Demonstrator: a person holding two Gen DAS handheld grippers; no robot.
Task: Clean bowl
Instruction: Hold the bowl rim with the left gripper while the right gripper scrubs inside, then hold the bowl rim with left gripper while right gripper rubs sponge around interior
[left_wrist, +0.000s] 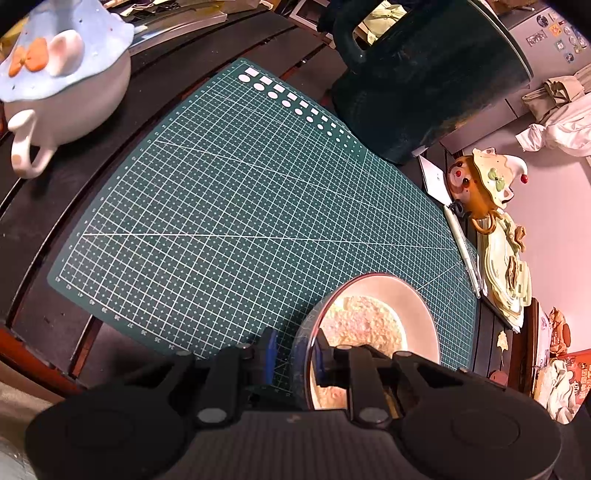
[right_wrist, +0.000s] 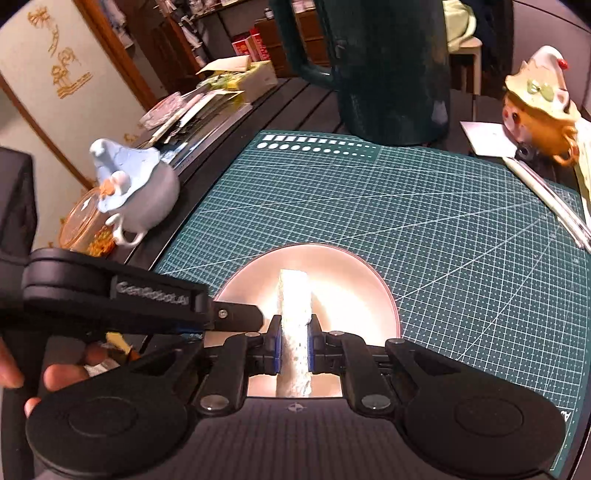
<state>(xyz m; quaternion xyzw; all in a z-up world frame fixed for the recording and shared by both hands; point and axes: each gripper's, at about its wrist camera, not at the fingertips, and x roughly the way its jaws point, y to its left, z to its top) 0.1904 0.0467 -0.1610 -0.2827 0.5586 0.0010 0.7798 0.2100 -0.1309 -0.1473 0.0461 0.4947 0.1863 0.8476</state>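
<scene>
On a green cutting mat (right_wrist: 424, 221), the left gripper (left_wrist: 295, 354) clamps the bowl (right_wrist: 343, 273) rim to steady it while the right gripper (right_wrist: 294, 343) squeezes a sponge (right_wrist: 293, 295) inside for wiping.

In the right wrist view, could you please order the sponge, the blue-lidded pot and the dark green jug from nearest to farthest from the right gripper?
1. Sponge: clamped in the right gripper, over the bowl.
2. Blue-lidded pot: off to the left, beside the cutting mat.
3. Dark green jug: at the back, beyond the mat's far edge.
</scene>
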